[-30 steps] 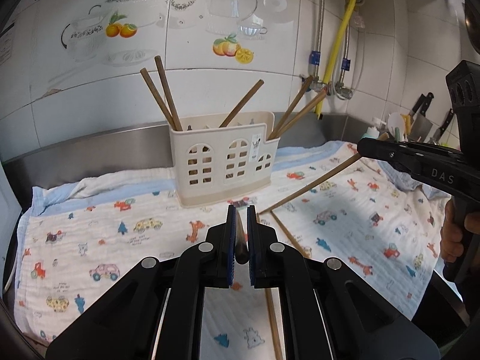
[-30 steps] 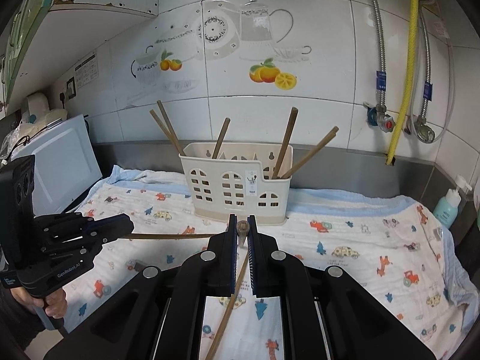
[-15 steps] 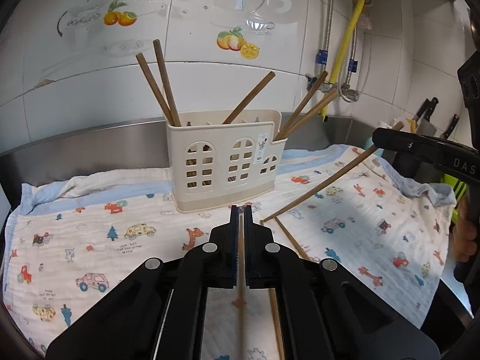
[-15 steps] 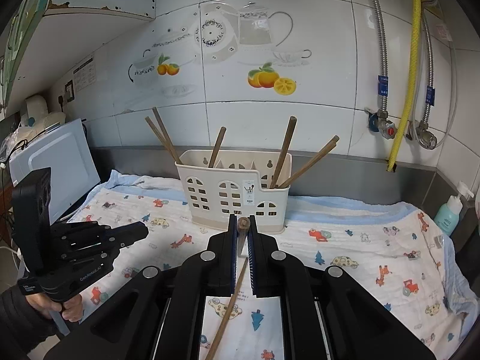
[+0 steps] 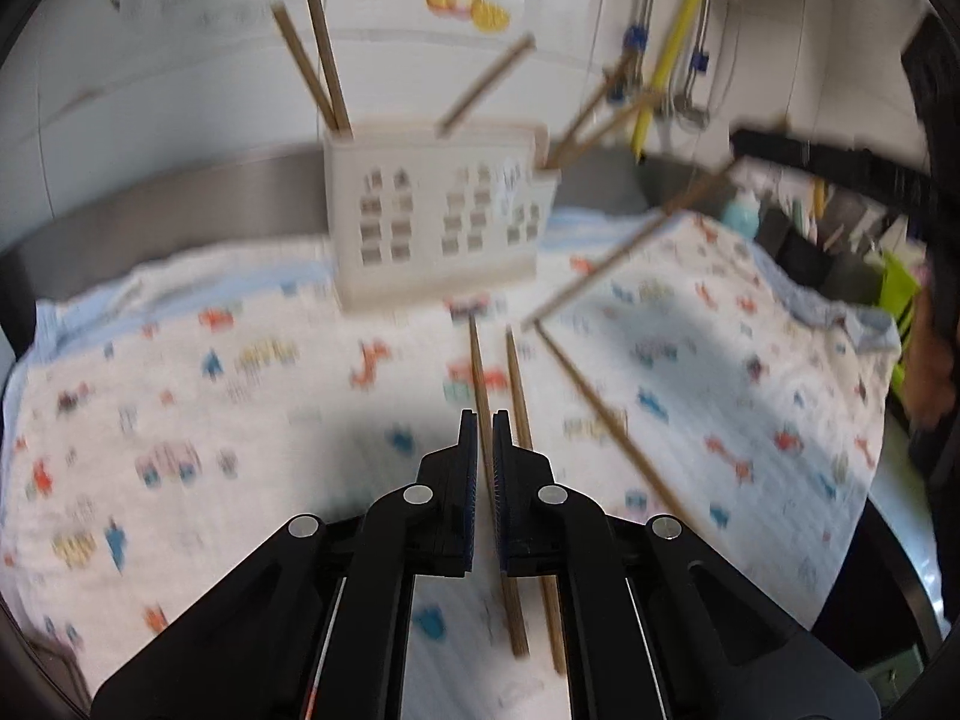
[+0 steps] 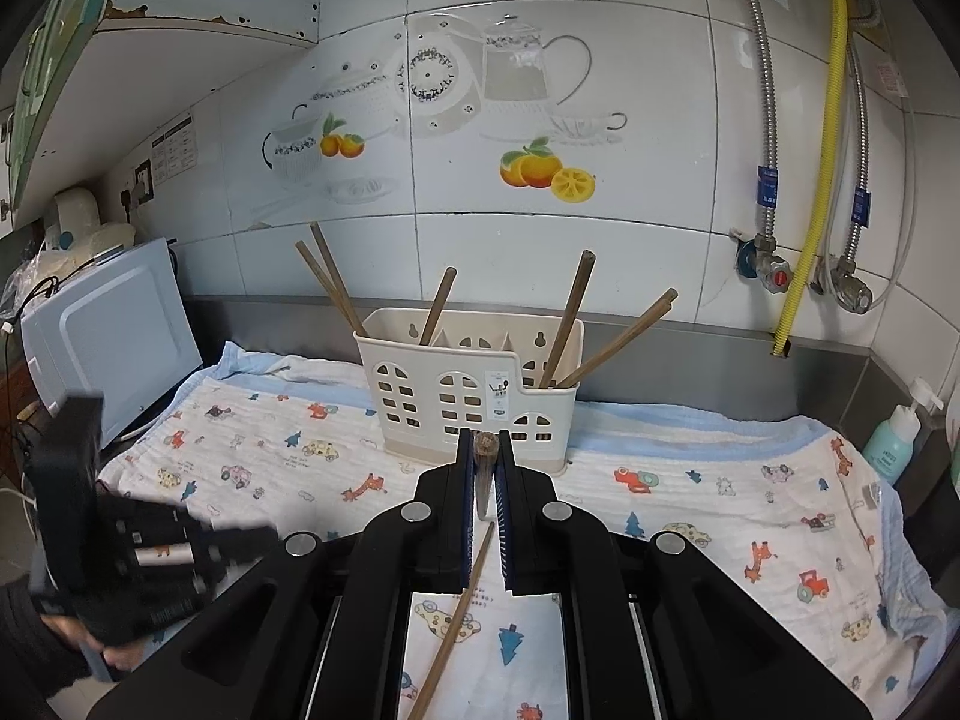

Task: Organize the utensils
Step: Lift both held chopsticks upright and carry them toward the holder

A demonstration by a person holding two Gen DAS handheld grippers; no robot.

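Observation:
A cream plastic utensil holder (image 5: 432, 222) (image 6: 474, 396) stands at the back of the cloth with several brown chopsticks (image 6: 564, 324) leaning in it. My left gripper (image 5: 485, 429) is shut on a chopstick (image 5: 480, 372) that points toward the holder; the view is blurred. Two more chopsticks (image 5: 519, 384) (image 5: 600, 414) lie on the cloth beside it. My right gripper (image 6: 485, 450) is shut on a chopstick (image 6: 485, 462) held end-on in front of the holder; it shows in the left wrist view as a slanted stick (image 5: 624, 252).
A white cloth with cartoon prints (image 6: 720, 510) covers the counter. A white appliance (image 6: 108, 348) stands at the left. Pipes and valves (image 6: 780, 264) hang on the tiled wall at the right. A teal soap bottle (image 6: 897, 438) stands at the far right edge.
My left gripper has dropped lower and tilted down, so its chopstick now points along the cloth. My right gripper has pulled back and risen a little with its chopstick.

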